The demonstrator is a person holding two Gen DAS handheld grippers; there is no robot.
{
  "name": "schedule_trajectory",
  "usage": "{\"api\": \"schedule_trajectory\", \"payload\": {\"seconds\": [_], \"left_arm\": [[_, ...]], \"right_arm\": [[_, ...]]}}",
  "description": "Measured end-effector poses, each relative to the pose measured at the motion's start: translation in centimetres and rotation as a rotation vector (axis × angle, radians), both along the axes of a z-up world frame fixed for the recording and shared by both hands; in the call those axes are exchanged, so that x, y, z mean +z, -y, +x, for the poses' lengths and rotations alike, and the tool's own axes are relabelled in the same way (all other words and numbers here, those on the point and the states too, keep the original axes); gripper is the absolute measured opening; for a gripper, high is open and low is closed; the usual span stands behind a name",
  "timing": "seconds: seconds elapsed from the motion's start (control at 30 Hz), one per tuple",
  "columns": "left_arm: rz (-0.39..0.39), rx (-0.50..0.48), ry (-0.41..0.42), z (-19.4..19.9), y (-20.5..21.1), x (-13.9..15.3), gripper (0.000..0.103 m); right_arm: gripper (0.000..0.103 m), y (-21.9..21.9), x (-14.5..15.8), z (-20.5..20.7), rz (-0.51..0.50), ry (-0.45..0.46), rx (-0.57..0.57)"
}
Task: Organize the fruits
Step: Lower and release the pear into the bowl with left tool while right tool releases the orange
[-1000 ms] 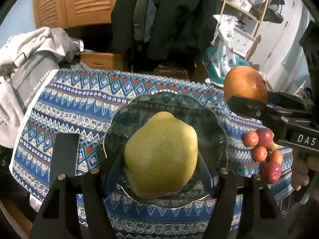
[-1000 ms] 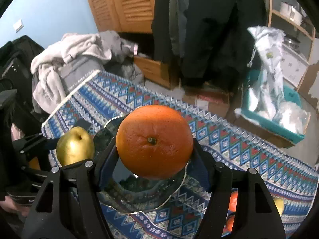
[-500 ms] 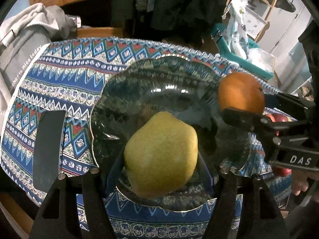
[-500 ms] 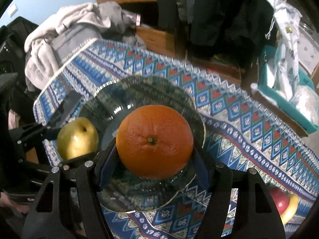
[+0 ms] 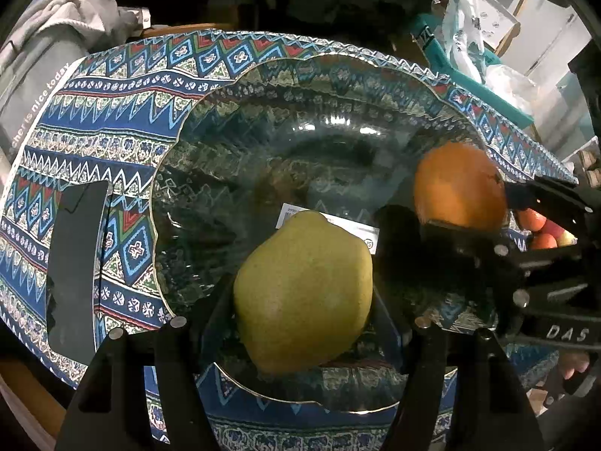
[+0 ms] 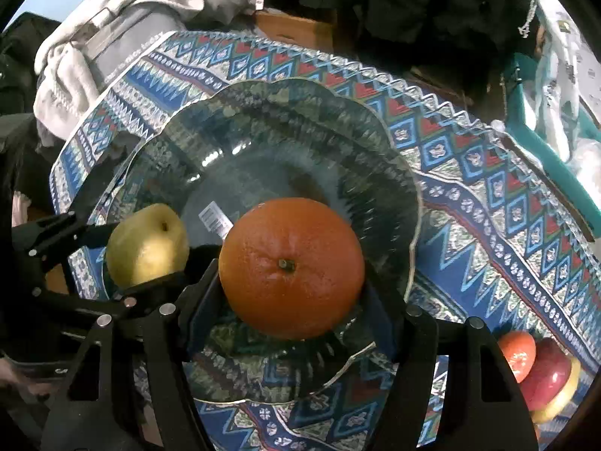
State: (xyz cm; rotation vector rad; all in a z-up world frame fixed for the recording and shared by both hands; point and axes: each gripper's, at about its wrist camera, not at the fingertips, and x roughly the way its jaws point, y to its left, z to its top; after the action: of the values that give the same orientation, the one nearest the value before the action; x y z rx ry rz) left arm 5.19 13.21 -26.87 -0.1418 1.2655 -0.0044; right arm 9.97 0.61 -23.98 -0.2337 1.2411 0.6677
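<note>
The left gripper (image 5: 302, 319) is clamped on one yellow-green pear (image 5: 302, 297), and the right gripper (image 6: 291, 300) on one round orange (image 6: 291, 267); both hang just above the one scalloped clear glass plate (image 5: 210, 120) on the patterned blue tablecloth (image 5: 112, 86). If both let go together, the fruits may knock and roll off the shallow rim. Beyond, maybe four small red and orange fruits (image 5: 544, 229) wait.
</note>
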Motion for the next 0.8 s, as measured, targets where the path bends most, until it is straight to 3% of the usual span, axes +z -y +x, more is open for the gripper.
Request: {"api": "schedule_trajectory", "payload": {"seconds": [0.27, 0.4, 0.8], "left_arm": [[0.001, -0.009, -0.027, 0.3, 0.2, -0.6, 0.07], [0.03, 0.0, 0.0, 0.2, 0.3, 0.1, 0.07], [0.002, 0.032, 0.05, -0.7, -0.2, 3.3, 0.073]], "right_arm": [[0.071, -0.4, -0.6, -0.1, -0.013, -0.025, 0.004], [0.071, -0.2, -0.3, 0.0, 0.032, -0.043, -0.009], [0.071, 1.1, 4.1, 0.4, 0.1, 0.035, -0.062]]}}
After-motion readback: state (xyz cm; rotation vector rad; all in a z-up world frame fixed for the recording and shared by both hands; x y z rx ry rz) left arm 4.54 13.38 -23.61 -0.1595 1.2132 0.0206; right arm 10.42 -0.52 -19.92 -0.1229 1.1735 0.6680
